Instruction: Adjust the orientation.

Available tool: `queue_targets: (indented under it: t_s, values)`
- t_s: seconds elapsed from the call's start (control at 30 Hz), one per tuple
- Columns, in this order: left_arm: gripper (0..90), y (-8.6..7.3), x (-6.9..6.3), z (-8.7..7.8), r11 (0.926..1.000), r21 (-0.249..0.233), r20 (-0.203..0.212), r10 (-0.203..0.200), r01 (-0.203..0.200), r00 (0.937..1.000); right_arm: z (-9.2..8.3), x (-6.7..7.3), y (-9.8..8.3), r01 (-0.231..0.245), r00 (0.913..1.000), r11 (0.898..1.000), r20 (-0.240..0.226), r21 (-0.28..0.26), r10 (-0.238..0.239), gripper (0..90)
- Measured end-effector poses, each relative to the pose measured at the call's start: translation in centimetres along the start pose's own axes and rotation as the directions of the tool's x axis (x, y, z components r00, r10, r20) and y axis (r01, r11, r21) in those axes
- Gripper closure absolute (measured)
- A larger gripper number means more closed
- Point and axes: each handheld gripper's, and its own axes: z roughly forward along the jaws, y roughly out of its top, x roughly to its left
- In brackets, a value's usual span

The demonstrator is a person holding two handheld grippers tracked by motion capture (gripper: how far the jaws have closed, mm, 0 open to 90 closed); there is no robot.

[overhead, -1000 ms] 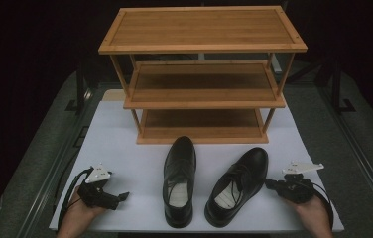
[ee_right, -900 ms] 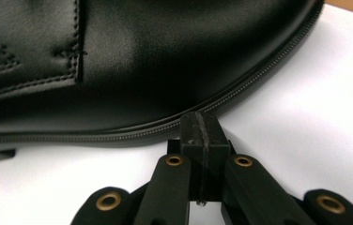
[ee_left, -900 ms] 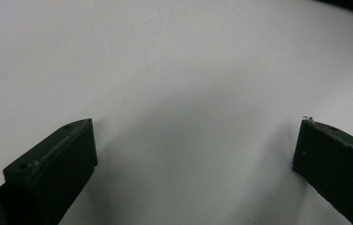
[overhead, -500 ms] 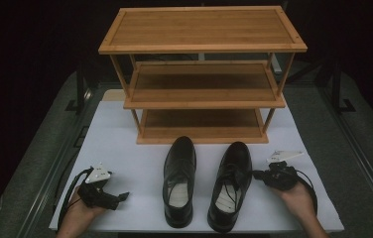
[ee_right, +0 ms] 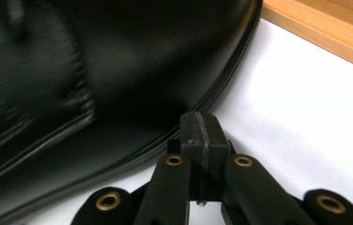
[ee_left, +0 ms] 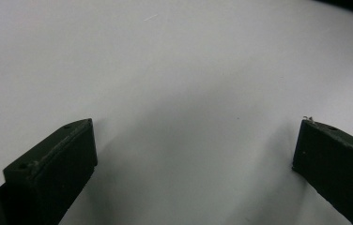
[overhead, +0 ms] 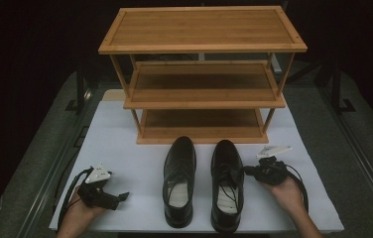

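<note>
Two black leather dress shoes lie side by side on the white mat, toes toward the rack: the left shoe (overhead: 179,181) and the right shoe (overhead: 227,183). My right gripper (overhead: 248,171) is shut, jaws pressed together with nothing between them, its tip against the right shoe's outer side (ee_right: 118,70). My left gripper (overhead: 123,197) rests at the mat's front left, well apart from the shoes. Its jaws stand wide open over bare mat (ee_left: 179,93), nothing between them.
A three-tier bamboo shoe rack (overhead: 202,74) stands at the back of the white mat (overhead: 125,148), its bottom shelf edge (ee_right: 325,28) just beyond the shoe toes. Grey table surface and dark rails flank the mat.
The right shoe was angled outward; my shut right gripper has pushed it leftward so it now lies straight, parallel to the left shoe. The left hand stayed still.
</note>
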Motion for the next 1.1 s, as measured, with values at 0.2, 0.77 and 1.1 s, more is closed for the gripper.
queue_targets:
  t_s: [0.2,0.77,1.1]
  values:
    - [0.0,0.0,0.0,0.0,1.0000,-0.001,0.000,0.000,0.000,1.0000,-2.1,1.5,-1.7,0.009,0.9999,0.999,-0.012,-0.040,-0.009,89.7]
    - [0.0,0.0,0.0,0.0,1.0000,0.001,0.000,0.000,0.000,1.0000,-2.6,5.5,-3.7,0.041,0.9962,0.999,-0.075,-0.036,-0.044,89.7]
    - [0.0,0.0,0.0,0.0,1.0000,0.001,-0.001,-0.001,0.001,1.0000,-2.1,5.5,-3.2,0.043,0.9963,0.998,-0.073,-0.039,-0.046,89.7]
